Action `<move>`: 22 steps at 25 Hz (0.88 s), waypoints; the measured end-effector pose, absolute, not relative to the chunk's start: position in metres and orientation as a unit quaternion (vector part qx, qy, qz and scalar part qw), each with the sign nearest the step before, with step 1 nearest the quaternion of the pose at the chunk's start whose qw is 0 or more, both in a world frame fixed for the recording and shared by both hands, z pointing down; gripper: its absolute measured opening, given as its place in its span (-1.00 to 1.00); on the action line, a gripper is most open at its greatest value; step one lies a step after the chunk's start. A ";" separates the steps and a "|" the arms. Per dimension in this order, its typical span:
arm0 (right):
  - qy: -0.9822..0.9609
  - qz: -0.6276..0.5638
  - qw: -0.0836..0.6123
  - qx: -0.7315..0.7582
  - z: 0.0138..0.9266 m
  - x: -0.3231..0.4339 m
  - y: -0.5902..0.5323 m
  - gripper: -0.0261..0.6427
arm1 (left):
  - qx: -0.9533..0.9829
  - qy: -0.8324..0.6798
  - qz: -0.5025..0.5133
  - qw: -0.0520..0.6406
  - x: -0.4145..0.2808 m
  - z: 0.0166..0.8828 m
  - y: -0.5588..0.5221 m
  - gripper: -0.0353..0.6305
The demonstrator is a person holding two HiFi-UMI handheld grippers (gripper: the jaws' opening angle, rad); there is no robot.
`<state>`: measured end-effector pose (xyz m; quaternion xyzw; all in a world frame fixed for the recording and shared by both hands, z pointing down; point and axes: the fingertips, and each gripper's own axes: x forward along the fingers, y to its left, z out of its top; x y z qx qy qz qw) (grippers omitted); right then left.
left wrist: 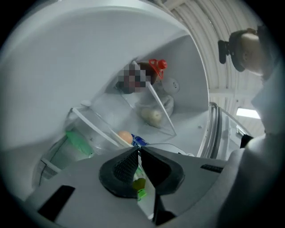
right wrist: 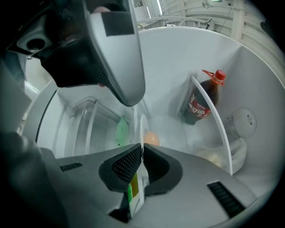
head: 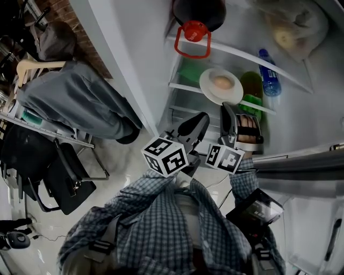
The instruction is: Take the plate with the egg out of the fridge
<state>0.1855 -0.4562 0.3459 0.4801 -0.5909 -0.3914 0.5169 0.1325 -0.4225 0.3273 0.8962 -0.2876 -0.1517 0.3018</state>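
— Plaid shirt (head: 177, 225) is filling the bottom of the head view, nearest of all. What is sitting just beyond it?

— Two marker cubes (head: 165, 156), side by side. Ahead of them both tools are pointing into the open fridge (head: 134, 53). The left gripper (head: 203, 118) is hanging clear of the plate, its jaws pressed together on nothing.

— And the other one?

— The right gripper (right wrist: 141, 149) is clamping the near rim of the plate (head: 208, 85). In its own view that rim is showing as a thin white line running up between the closed pads. The left gripper is hovering just beside it, on its left.

— Where is the plate resting?

— It is lying on the middle shelf (head: 185, 86), with its near rim reaching the shelf's front edge and the egg (head: 221, 82) sitting at its centre.

— How much room is it getting?

— To the left, the shelf is lying open toward the fridge's side wall. To the right, a green bottle (head: 251, 86) is standing just beside the rim, and a blue-capped bottle (head: 269, 72) is standing a little farther on. Overhead, the front edge of the upper shelf (head: 236, 53) is crossing, leaving an open gap above the egg.

— Farthest back?

— A dark bottle (head: 207, 13) with a red cap is standing on that upper shelf, and a pale bag (head: 290, 27) is lying to its right.
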 end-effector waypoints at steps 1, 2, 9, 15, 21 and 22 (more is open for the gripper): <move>-0.591 -0.392 0.516 0.481 0.344 0.186 -0.455 -0.86 | 0.890 -0.282 -0.164 0.319 0.134 0.327 -0.425 -0.88; -0.590 -0.392 0.516 0.481 0.343 0.185 -0.454 -0.86 | 0.882 -0.277 -0.176 0.338 0.134 0.327 -0.427 -0.88; -0.589 -0.392 0.514 0.485 0.344 0.187 -0.448 -0.86 | 0.800 -0.261 -0.241 0.484 0.136 0.344 -0.446 -0.87; -0.589 -0.396 0.516 0.479 0.344 0.190 -0.445 -0.86 | 0.763 -0.225 -0.277 0.538 0.144 0.344 -0.457 -0.70; -0.583 -0.408 0.522 0.471 0.343 0.192 -0.438 -0.86 | 0.746 -0.222 -0.276 0.564 0.148 0.345 -0.466 -0.68; -0.582 -0.409 0.522 0.470 0.343 0.192 -0.437 -0.86 | 0.743 -0.222 -0.277 0.567 0.149 0.344 -0.468 -0.68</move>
